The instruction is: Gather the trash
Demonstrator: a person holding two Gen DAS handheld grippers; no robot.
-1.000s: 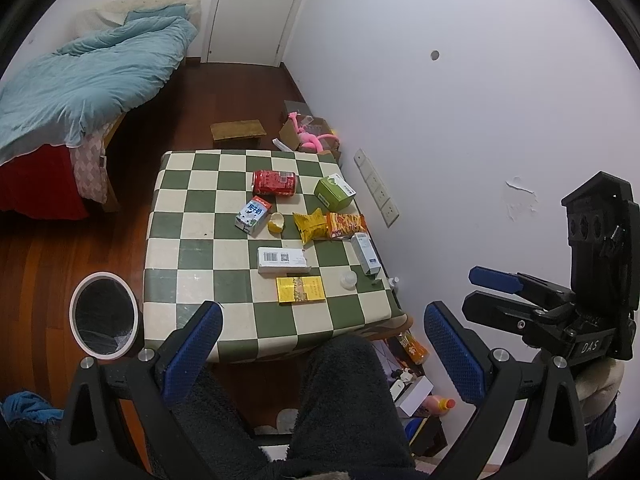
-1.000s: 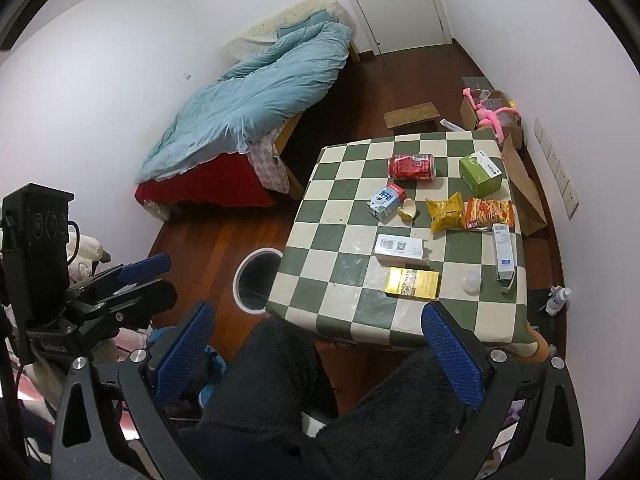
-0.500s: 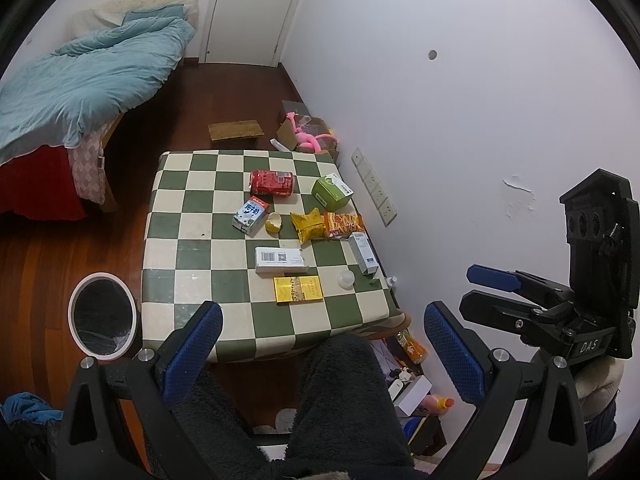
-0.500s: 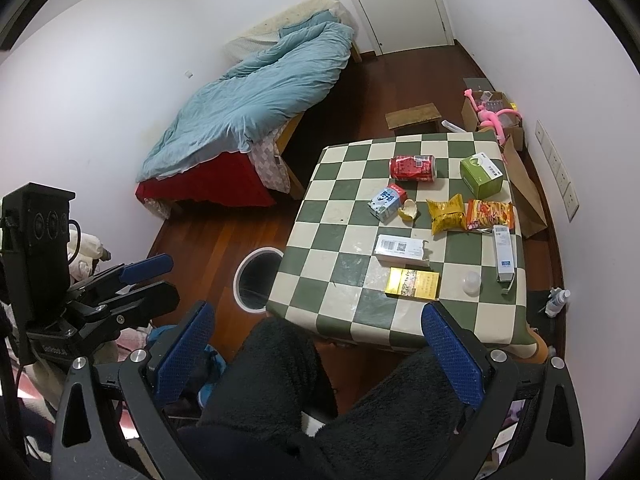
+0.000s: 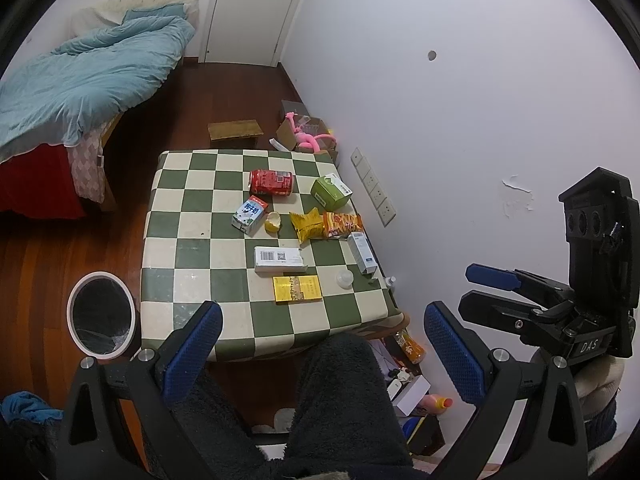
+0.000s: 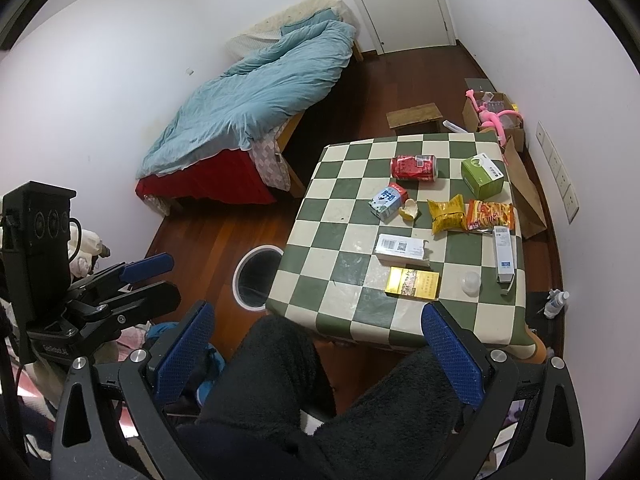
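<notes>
While both pairs of fingers stand wide apart and hold nothing, our left gripper (image 5: 322, 342) and right gripper (image 6: 316, 342) hover above our lap, short of the desk (image 5: 188, 280). Nearest lie the yellow cigarette pack (image 5: 297, 288) and white barcode box (image 5: 279, 259); farther off, the snack bags (image 5: 326, 225), milk carton (image 5: 249, 214) and red can (image 5: 271, 182). We judge collecting not yet begun: next, reach for one piece, then carry it to the bin (image 5: 101, 315) beside the desk.

"DAS" stood in white letters on the right hand-held gripper (image 5: 496, 292), other print on the packages too small to read
</notes>
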